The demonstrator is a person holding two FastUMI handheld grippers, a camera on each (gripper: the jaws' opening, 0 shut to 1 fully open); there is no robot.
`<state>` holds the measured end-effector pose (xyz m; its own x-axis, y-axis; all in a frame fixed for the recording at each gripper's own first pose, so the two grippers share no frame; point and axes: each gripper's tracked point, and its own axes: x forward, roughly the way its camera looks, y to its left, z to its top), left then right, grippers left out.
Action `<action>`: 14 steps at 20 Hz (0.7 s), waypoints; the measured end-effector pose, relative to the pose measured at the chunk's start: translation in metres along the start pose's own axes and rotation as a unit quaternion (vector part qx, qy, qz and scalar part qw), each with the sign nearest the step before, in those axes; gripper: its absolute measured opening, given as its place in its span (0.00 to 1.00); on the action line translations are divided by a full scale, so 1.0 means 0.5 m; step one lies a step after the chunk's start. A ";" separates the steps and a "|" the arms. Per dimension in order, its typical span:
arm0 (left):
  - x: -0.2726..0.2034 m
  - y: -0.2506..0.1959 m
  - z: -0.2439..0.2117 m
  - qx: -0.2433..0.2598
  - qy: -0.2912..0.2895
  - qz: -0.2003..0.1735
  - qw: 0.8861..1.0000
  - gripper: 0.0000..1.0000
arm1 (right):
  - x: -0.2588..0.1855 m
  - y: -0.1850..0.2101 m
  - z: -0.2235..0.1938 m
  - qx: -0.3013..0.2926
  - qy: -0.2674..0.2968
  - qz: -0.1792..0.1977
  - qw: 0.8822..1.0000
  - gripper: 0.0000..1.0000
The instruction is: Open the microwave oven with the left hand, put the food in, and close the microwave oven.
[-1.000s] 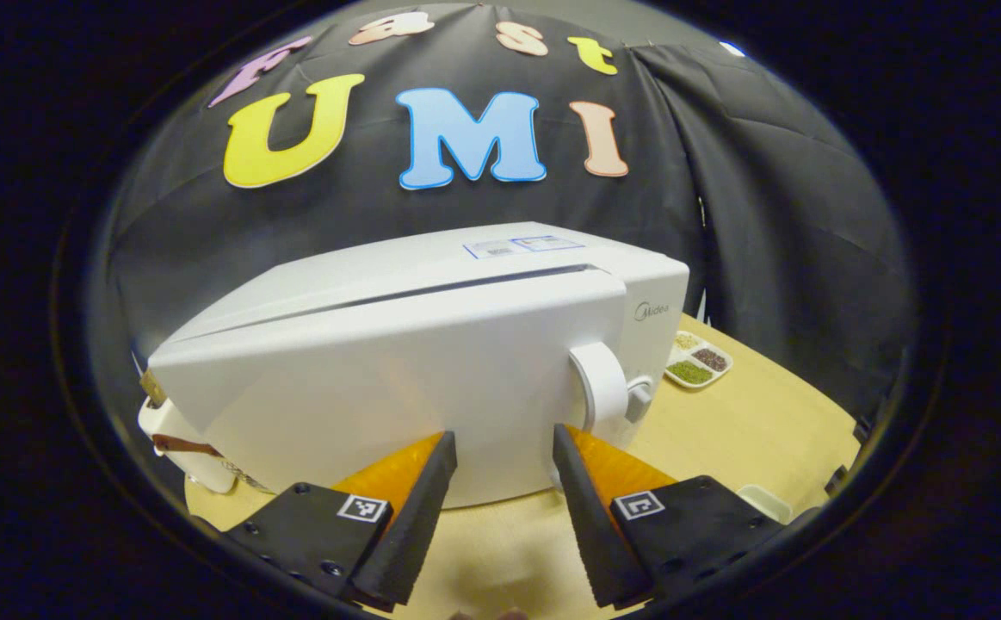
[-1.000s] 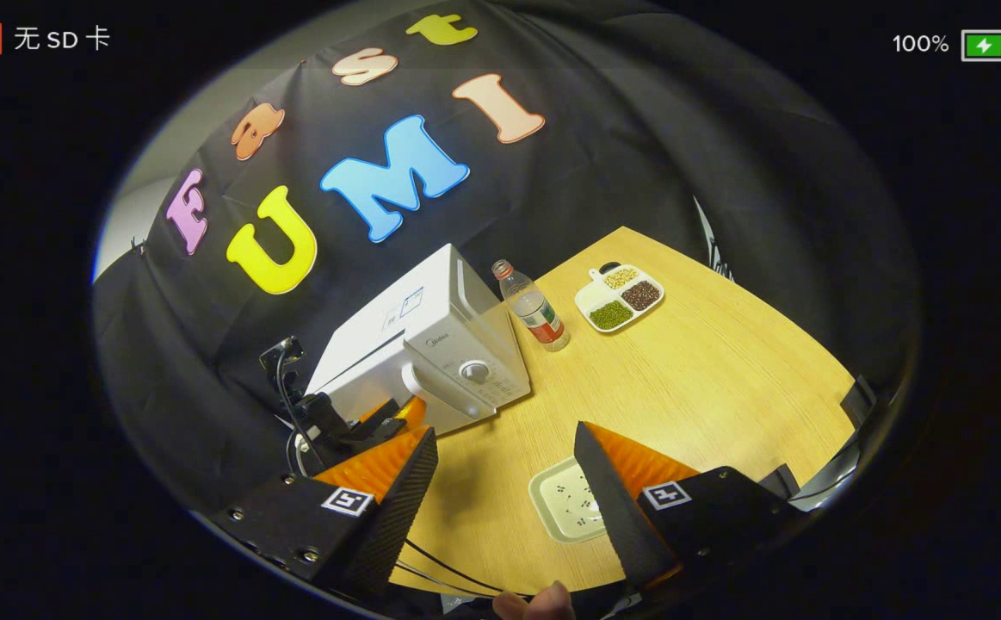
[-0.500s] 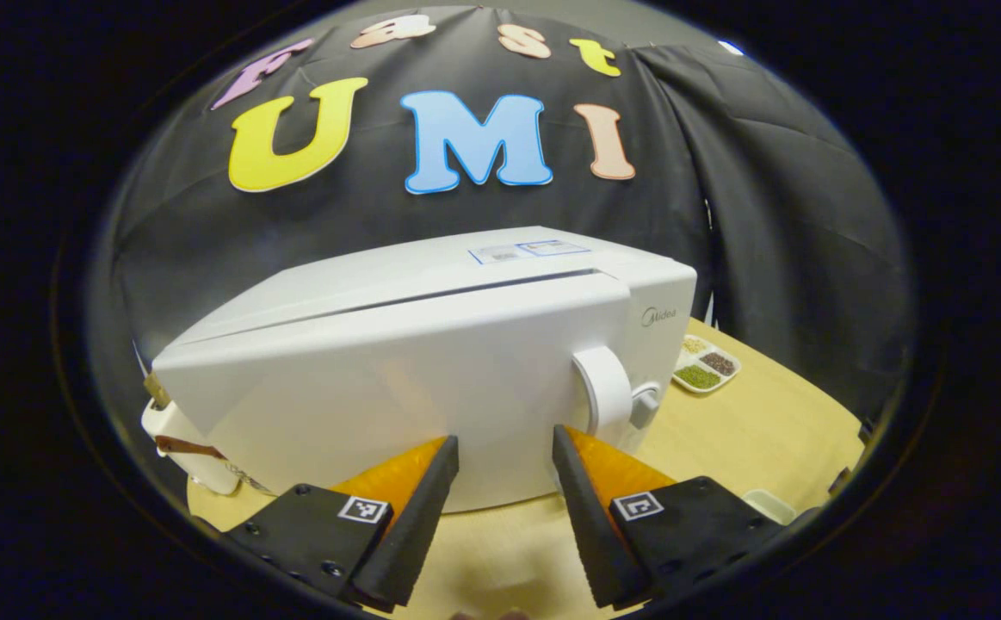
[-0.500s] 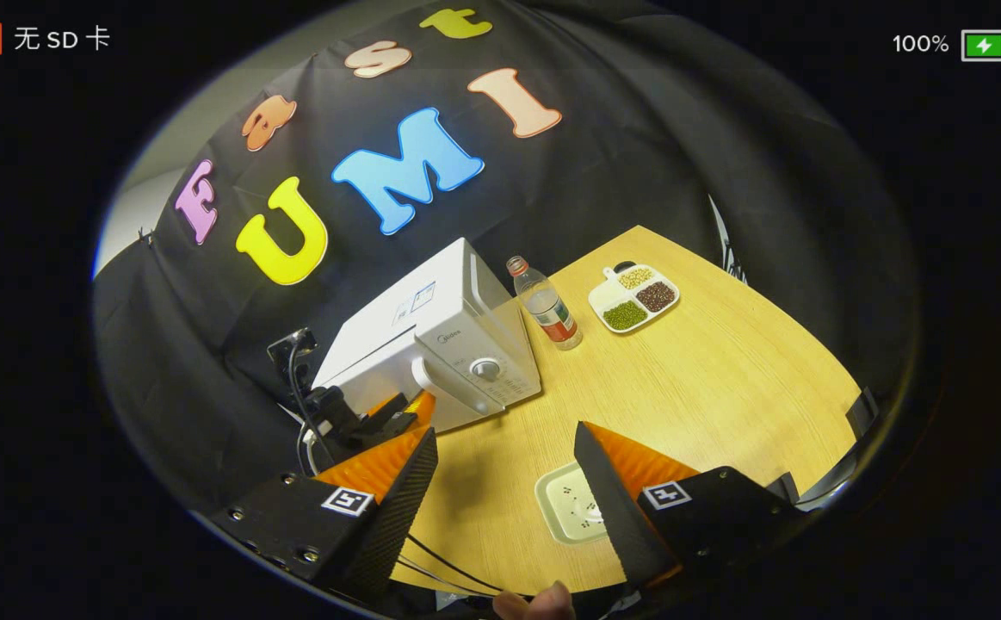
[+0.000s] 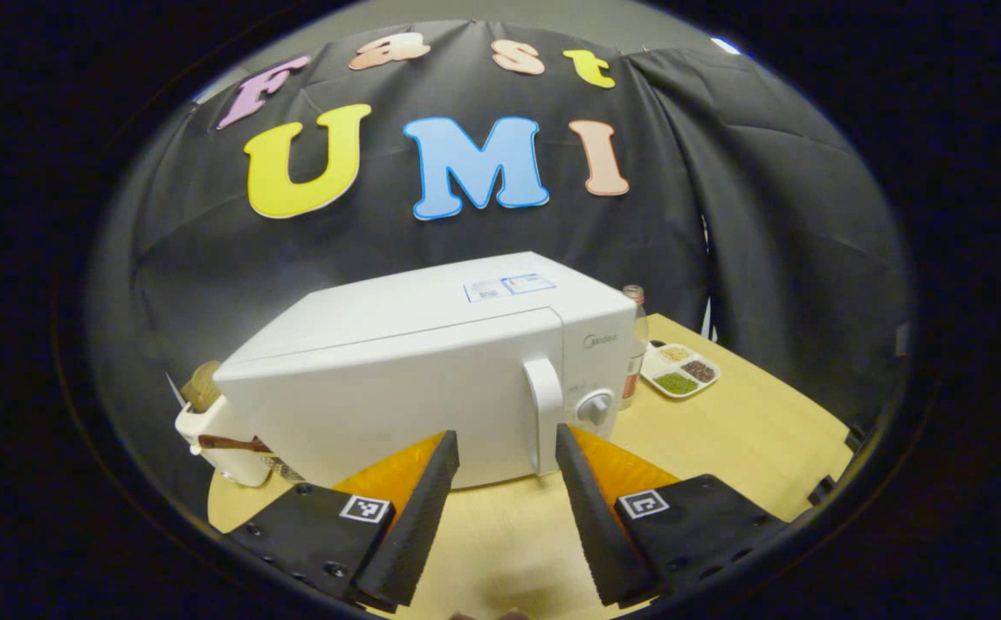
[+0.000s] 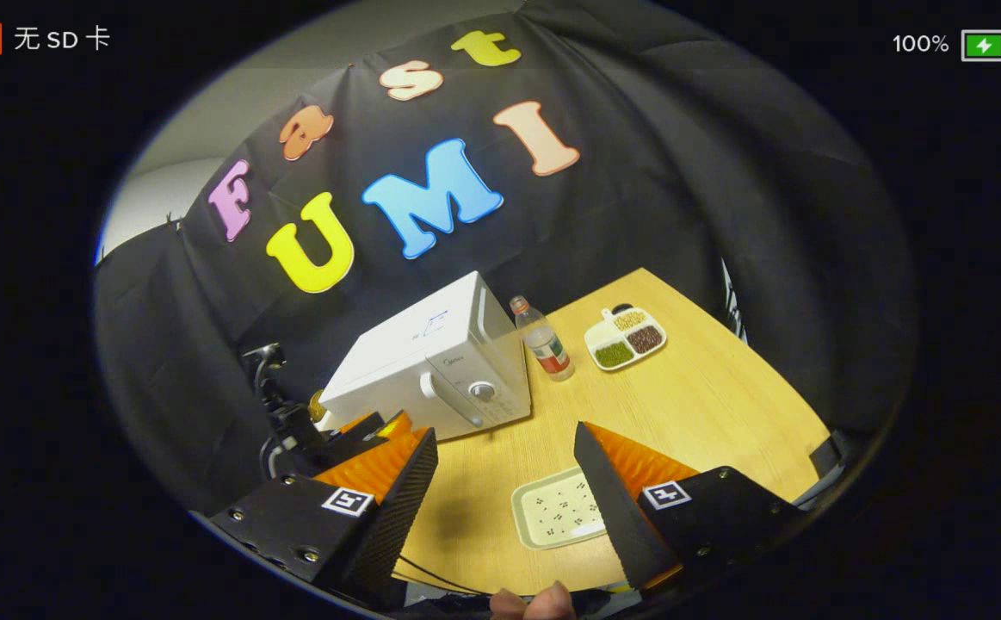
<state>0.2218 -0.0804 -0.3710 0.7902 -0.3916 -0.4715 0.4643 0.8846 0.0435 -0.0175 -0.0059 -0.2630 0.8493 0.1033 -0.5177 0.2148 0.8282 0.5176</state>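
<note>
Microwave (image 5: 431, 379) sits at the back left of the table (image 5: 741, 430), door closed, vertical handle (image 5: 545, 413) at the door's right edge next to the dial (image 5: 595, 406). Your left gripper (image 5: 504, 465) is just in front of the door, fingers spread wide, holding nothing, and aimed left of the handle. Go in from here and you'll hit flat door, or catch the dial. Shift right first. Yank hard and the whole oven may slide; a bottle (image 6: 543, 340) stands touching or nearly touching its right side and tips easily.

Food tray (image 6: 556, 508) lies flat on the table near you, between the fingers of your right gripper (image 6: 504, 482), also wide open and empty. Low rim means a poor grip, and the tray could tilt and spill. The sectioned dish (image 6: 625, 336) further back is well apart, no risk.
</note>
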 end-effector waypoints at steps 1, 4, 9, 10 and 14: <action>-0.056 -0.003 0.023 -0.002 -0.012 0.011 1.000 0.81 | -0.006 -0.003 0.018 -0.017 -0.008 0.007 1.000 0.97; -0.227 -0.025 0.101 -0.013 -0.046 0.046 0.998 0.80 | -0.045 0.001 0.092 -0.073 -0.045 0.021 0.996 0.98; -0.498 -0.064 0.275 -0.024 -0.107 0.103 0.989 0.83 | -0.135 0.019 0.187 -0.210 -0.124 -0.007 0.970 0.98; -0.552 -0.061 0.308 -0.022 -0.120 0.124 0.985 0.82 | -0.154 0.050 0.202 -0.227 -0.142 0.005 0.963 0.97; -0.713 -0.099 0.402 -0.047 -0.178 0.147 0.972 0.89 | -0.224 0.177 0.243 -0.260 -0.204 0.037 0.943 0.97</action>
<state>-0.0026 -0.0352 -0.0280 0.9792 -0.1673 -0.1151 0.1730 0.9841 0.0411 -0.0352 -0.0114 -0.0764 0.9905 0.0385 -0.1323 -0.0276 0.9961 0.0833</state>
